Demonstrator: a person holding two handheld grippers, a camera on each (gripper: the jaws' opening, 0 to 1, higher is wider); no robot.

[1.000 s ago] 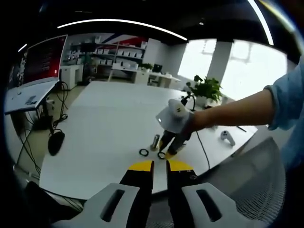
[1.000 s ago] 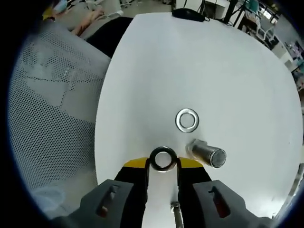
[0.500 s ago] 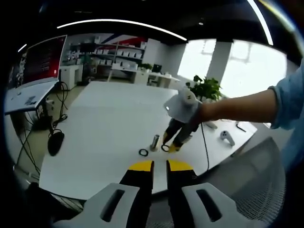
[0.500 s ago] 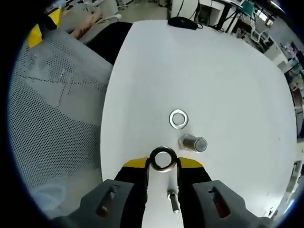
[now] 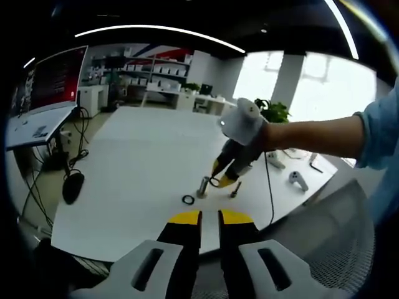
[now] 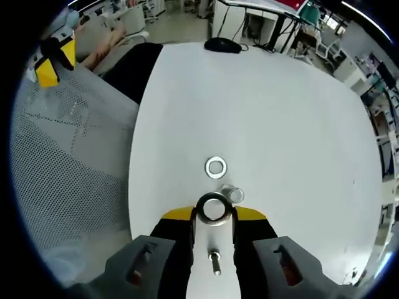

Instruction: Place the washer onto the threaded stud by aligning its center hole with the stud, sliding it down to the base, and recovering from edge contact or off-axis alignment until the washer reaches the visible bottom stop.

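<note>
Spreading across both views, the white table (image 6: 262,106) carries everything that matters, with a mesh chair back (image 6: 68,162) along its near edge. Above it in the left gripper view, a person's arm in a blue sleeve (image 5: 374,131) reaches in from the right, holding the right gripper (image 5: 222,179) over the work spot. The left gripper (image 5: 209,218) hangs back off the table edge, its yellow-tipped jaws nearly together with only a thin slit between them and nothing in them. In the right gripper view, the right gripper (image 6: 214,215) pinches the washer (image 6: 214,208) by its rim at the jaw tips, hole facing the camera. Just beyond it stands a short metal cylinder (image 6: 232,194), partly hidden behind the held washer; whether this or the small threaded bolt (image 6: 215,262) lying between the jaws nearer the camera is the intended stud, I cannot tell. A second washer (image 6: 216,167) lies flat on the table a little farther out. The step in hand looks like the carry and alignment: the washer is aloft, near the cylinder but not yet centred over it. The next move likely calls for levelling the ring, bringing its hole onto the axis, then lowering gently.
</note>
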